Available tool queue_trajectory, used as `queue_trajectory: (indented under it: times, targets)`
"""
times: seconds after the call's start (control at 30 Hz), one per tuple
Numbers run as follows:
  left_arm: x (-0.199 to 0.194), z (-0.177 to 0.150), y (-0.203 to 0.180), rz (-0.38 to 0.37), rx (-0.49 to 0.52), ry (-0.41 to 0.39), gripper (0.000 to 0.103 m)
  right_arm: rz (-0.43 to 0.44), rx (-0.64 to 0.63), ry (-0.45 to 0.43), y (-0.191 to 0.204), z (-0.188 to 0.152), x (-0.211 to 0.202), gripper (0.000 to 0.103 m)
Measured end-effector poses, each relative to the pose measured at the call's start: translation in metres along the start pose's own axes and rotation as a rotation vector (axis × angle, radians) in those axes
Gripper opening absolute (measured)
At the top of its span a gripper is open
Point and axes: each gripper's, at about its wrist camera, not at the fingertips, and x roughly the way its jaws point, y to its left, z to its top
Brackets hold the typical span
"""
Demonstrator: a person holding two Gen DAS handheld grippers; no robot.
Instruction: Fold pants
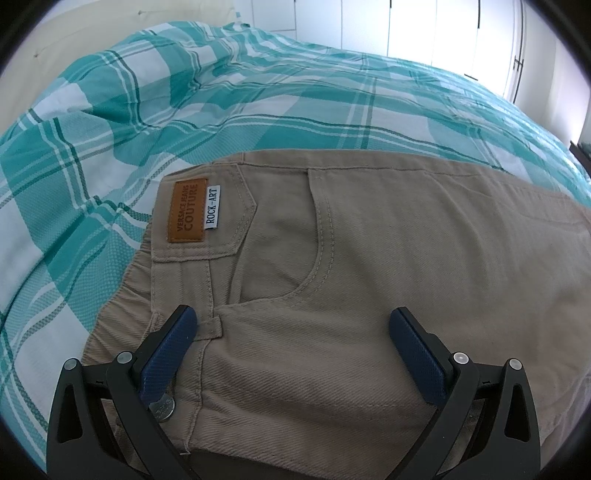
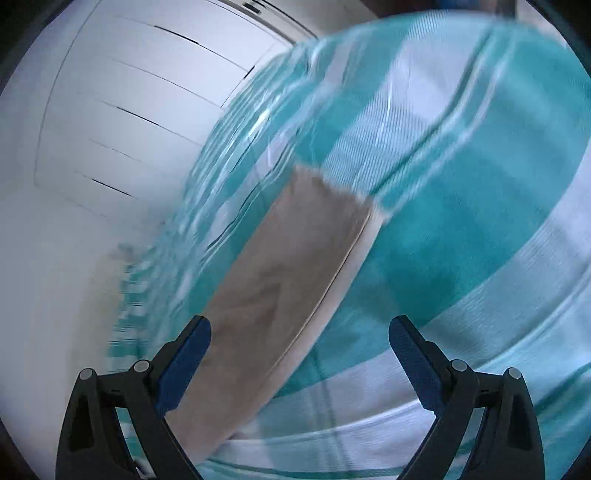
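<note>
Beige pants (image 1: 369, 280) lie flat on the bed, waistband to the left, with a brown leather patch (image 1: 186, 210) and a metal button (image 1: 162, 408) near my left finger. My left gripper (image 1: 293, 321) is open just above the waist area, holding nothing. In the right wrist view, which is motion-blurred, a beige pant leg (image 2: 280, 280) runs from the lower left up to its hem at centre. My right gripper (image 2: 299, 328) is open above the leg's right edge, holding nothing.
The bed is covered with a teal and white plaid sheet (image 1: 184, 110) with wrinkles at the far left. White wardrobe doors (image 1: 424, 26) stand beyond the bed; they also show in the right wrist view (image 2: 129, 110) at the left.
</note>
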Motion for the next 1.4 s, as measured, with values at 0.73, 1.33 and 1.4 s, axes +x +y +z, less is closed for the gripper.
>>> queue_trajectory:
  times: [0.73, 1.33, 1.4]
  targets:
    - [0.002, 0.001, -0.002, 0.019, 0.016, 0.006, 0.103, 0.046, -0.913, 0.21, 0.141, -0.174, -0.151, 0.006]
    - [-0.13, -0.046, -0.049, -0.274, 0.132, 0.146, 0.102, -0.288, -0.623, -0.002, 0.109, -0.28, -0.177, 0.07]
    - [-0.148, -0.07, -0.059, -0.319, 0.169, 0.152, 0.102, -0.212, -0.679, 0.05, 0.136, -0.31, -0.153, 0.071]
